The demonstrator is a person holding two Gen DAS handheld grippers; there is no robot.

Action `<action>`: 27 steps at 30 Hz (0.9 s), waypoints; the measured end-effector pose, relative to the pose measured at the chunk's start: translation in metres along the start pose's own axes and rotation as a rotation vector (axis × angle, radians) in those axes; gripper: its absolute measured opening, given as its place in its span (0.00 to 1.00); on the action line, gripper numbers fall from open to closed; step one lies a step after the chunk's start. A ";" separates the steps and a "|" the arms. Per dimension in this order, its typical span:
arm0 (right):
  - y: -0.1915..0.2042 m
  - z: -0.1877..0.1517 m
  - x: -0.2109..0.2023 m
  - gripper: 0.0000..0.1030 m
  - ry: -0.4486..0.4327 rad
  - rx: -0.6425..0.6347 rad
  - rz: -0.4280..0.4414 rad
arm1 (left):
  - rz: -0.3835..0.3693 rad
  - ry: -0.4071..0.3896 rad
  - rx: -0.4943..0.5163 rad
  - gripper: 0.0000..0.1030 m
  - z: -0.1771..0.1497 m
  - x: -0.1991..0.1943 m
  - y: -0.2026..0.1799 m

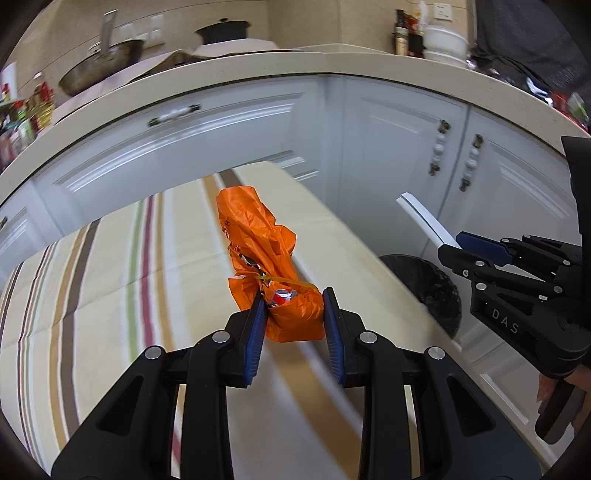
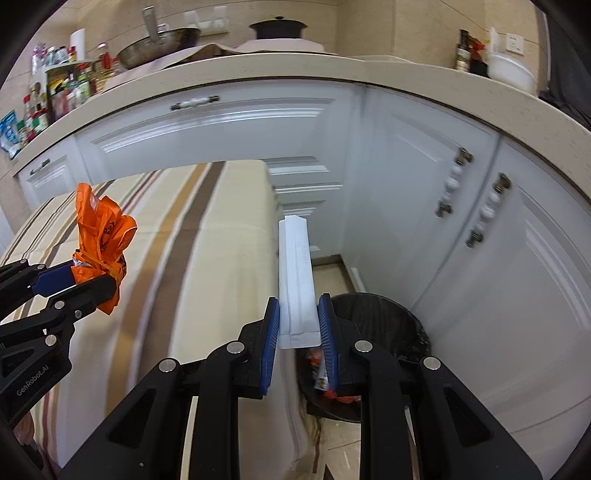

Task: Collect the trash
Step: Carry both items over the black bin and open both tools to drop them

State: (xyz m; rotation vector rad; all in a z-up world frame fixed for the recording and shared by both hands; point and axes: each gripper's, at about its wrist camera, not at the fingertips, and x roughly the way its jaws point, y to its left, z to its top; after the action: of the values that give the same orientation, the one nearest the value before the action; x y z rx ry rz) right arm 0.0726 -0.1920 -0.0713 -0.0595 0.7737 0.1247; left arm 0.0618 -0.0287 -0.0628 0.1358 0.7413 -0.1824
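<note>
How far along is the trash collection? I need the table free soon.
Done: some wrappers already lie in the black bin. In hand: the left gripper is shut on an orange plastic bag, the right gripper on a white packet, both carried above the striped table. Left: dropping both into the bin.

A home kitchen: white panelled cabinets (image 2: 424, 177) under a beige countertop (image 2: 258, 70) carrying a wok (image 2: 159, 46), a black pot (image 2: 277, 27) and crowded sauce bottles (image 2: 70, 85).
</note>
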 end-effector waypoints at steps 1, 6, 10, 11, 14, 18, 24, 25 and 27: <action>-0.009 -0.002 -0.001 0.22 0.000 0.014 -0.014 | -0.009 0.001 0.010 0.28 0.002 0.002 -0.008; -0.040 -0.011 -0.002 0.22 0.000 0.065 -0.053 | -0.044 -0.007 0.066 0.28 0.014 0.013 -0.045; -0.061 -0.017 -0.001 0.22 0.000 0.101 -0.077 | -0.064 -0.006 0.108 0.28 0.022 0.025 -0.071; -0.067 -0.018 -0.001 0.22 0.001 0.111 -0.085 | -0.069 -0.002 0.117 0.28 0.024 0.028 -0.076; -0.080 -0.022 0.002 0.22 0.006 0.133 -0.098 | -0.079 0.007 0.142 0.28 0.027 0.039 -0.092; -0.092 -0.025 0.008 0.22 0.015 0.159 -0.113 | -0.094 0.022 0.174 0.28 0.031 0.053 -0.110; -0.106 -0.023 0.024 0.23 0.013 0.193 -0.113 | -0.108 0.052 0.194 0.28 0.037 0.079 -0.130; -0.109 -0.023 0.028 0.25 0.009 0.202 -0.107 | -0.108 0.061 0.200 0.29 0.039 0.086 -0.133; -0.116 -0.024 0.037 0.40 0.016 0.225 -0.095 | -0.113 0.089 0.200 0.30 0.041 0.097 -0.137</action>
State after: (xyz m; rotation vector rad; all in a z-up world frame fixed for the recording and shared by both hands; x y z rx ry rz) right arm 0.0980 -0.3064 -0.1137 0.1165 0.7955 -0.0533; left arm 0.1301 -0.1813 -0.1073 0.2937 0.8189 -0.3601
